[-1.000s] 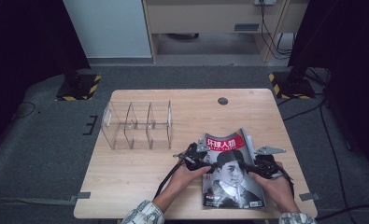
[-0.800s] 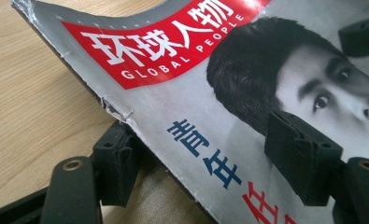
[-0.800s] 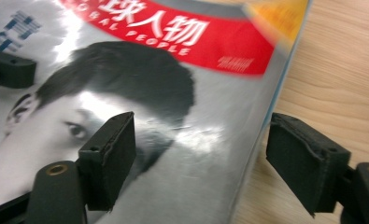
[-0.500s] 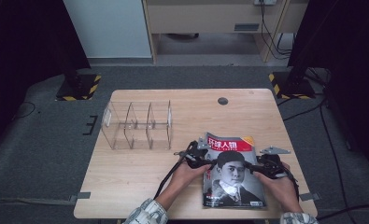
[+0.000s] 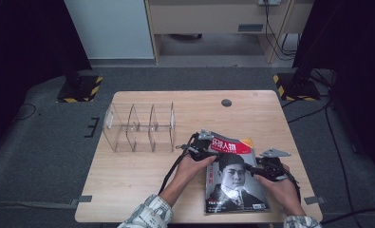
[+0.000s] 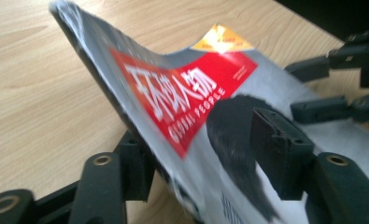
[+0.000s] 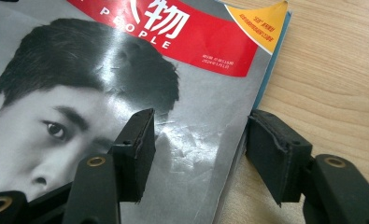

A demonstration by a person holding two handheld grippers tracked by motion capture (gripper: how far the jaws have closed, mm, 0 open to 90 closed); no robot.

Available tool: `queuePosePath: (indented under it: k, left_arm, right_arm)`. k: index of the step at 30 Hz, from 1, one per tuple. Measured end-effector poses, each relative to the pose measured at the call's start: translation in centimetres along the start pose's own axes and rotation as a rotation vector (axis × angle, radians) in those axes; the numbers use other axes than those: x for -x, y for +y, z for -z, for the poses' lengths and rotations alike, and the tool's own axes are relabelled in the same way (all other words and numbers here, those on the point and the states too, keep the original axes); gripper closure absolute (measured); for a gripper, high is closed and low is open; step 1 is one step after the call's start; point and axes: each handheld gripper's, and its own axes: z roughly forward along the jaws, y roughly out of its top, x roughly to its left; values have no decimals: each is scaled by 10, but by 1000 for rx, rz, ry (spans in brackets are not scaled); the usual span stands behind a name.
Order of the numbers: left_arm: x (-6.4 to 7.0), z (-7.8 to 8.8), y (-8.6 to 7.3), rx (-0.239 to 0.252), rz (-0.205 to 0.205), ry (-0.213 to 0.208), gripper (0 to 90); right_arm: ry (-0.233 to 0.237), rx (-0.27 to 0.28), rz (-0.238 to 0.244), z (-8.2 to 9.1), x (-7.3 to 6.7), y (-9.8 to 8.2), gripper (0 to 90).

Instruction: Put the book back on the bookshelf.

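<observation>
A glossy magazine [image 5: 235, 178] is seen lying between the two hand-held grippers on the near right part of the wooden worktop [image 5: 128, 171]. On its red title band white Chinese characters are printed, and below them the words "GLOBAL PEOPLE" can be read in the left gripper view; in the right gripper view only "PEOPLE" and the tail of the characters are caught, with small illegible print at the band's end. A yellow-orange corner flash with tiny unreadable text is carried at the top corner.

The left hand-held gripper [image 6: 198, 154] is held with its jaws apart, one under the lifted spine edge and one above the cover, neither clearly pressed on the paper. From this view the magazine [image 6: 191, 93] is shown bowed upward off the wood, a curl less evident from above.

The right hand-held gripper [image 7: 198, 151] is likewise spread, one jaw over the silver-grey cover [image 7: 191, 140], the other just beyond its edge over bare wood. Fine creases in the shiny cover are revealed there.

A clear plastic divider rack [image 5: 140, 127] is seen in the high view, beyond and to the left of the left hand-held gripper [image 5: 199, 151].
</observation>
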Motion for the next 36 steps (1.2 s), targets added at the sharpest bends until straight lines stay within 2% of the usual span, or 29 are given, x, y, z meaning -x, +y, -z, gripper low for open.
queuePosePath:
  k: [6, 8, 10, 11, 12, 15, 22, 26, 29, 31, 36]
  left_arm:
    - [4, -11, 11, -41, -33, -2, 361]
    - [6, -15, 13, -45, -76, 31, 378]
    - [6, -18, 16, -42, -98, 36, 388]
    - [4, -19, 18, -35, -79, 19, 401]
    - [4, -19, 18, -35, -79, 19, 415]
    - [-1, -20, 21, -48, -44, -9, 446]
    - [1, -23, 24, -86, -54, -41, 491]
    - [1, -24, 26, -84, -54, -37, 532]
    - [1, -23, 26, -77, -38, -40, 592]
    - [3, -23, 27, -75, -38, -41, 649]
    - [4, -20, 29, -87, -40, -31, 718]
  right_arm:
    - [-2, 3, -2, 0, 0, 0, 423]
    - [2, 5, 2, 0, 0, -1, 423]
    - [13, 18, 12, -1, 0, -1, 423]
    - [23, 32, -1, -3, 0, -1, 427]
    - [23, 32, -1, -3, 0, -1, 427]
    - [26, 40, 9, -4, 0, -1, 428]
    - [33, 44, 21, -6, -2, -1, 428]
    - [33, 46, 27, -6, -3, -1, 429]
    - [32, 46, 29, -6, -3, -1, 428]
    - [32, 45, 30, -6, -3, -1, 429]
    - [33, 46, 29, -6, -4, -1, 427]
